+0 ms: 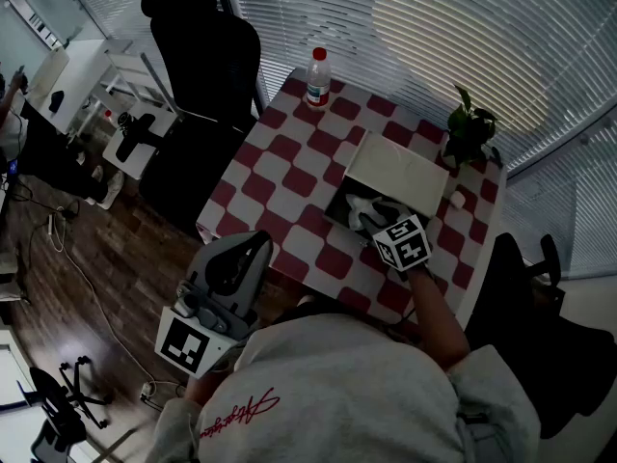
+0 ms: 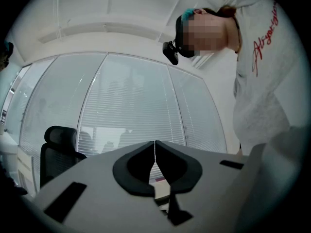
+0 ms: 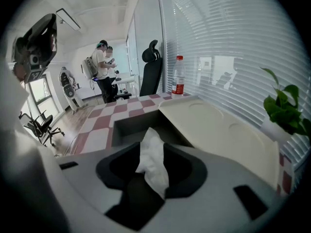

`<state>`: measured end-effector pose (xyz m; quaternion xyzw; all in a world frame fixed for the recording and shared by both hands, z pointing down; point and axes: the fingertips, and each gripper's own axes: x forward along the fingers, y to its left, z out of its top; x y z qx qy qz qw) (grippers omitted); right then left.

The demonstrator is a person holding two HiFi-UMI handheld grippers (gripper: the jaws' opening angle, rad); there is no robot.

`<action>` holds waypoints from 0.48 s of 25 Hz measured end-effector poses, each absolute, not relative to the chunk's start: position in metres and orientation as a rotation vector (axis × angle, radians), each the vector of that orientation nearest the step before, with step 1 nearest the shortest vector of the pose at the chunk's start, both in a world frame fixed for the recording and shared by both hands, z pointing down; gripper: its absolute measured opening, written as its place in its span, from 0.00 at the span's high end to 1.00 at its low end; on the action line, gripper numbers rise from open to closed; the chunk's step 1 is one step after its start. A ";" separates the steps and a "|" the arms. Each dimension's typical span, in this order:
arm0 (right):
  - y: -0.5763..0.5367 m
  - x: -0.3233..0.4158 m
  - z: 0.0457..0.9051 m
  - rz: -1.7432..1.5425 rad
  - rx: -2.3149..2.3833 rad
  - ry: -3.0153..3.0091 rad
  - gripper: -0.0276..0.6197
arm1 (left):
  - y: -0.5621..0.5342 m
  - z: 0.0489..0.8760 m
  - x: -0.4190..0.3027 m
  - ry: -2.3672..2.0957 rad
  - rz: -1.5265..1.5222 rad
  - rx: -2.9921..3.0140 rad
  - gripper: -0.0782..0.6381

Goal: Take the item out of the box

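The right gripper (image 3: 154, 148) has its fingers pinched on a crumpled white tissue sheet (image 3: 153, 165), held over the open grey cardboard box (image 3: 138, 124) on the red-and-white chequered worktop (image 1: 289, 162). The left gripper (image 2: 154, 155), fingers pressed together on nothing, hangs off the worktop's near edge.

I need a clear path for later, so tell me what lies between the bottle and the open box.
Nothing: in the head view only bare red-and-white checkered tablecloth lies between the bottle and the box.
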<state>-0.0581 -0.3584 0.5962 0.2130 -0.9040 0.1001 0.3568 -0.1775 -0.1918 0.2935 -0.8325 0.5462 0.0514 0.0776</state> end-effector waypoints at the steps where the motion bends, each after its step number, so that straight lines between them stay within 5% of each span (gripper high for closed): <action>1: -0.358 -0.059 0.597 0.258 0.544 -2.328 0.74 | -0.192 0.293 -0.177 1.637 0.154 -2.492 0.87; 12: -0.357 -0.060 0.605 0.287 0.510 -2.276 0.74 | -0.190 0.294 -0.181 1.639 0.157 -2.498 0.87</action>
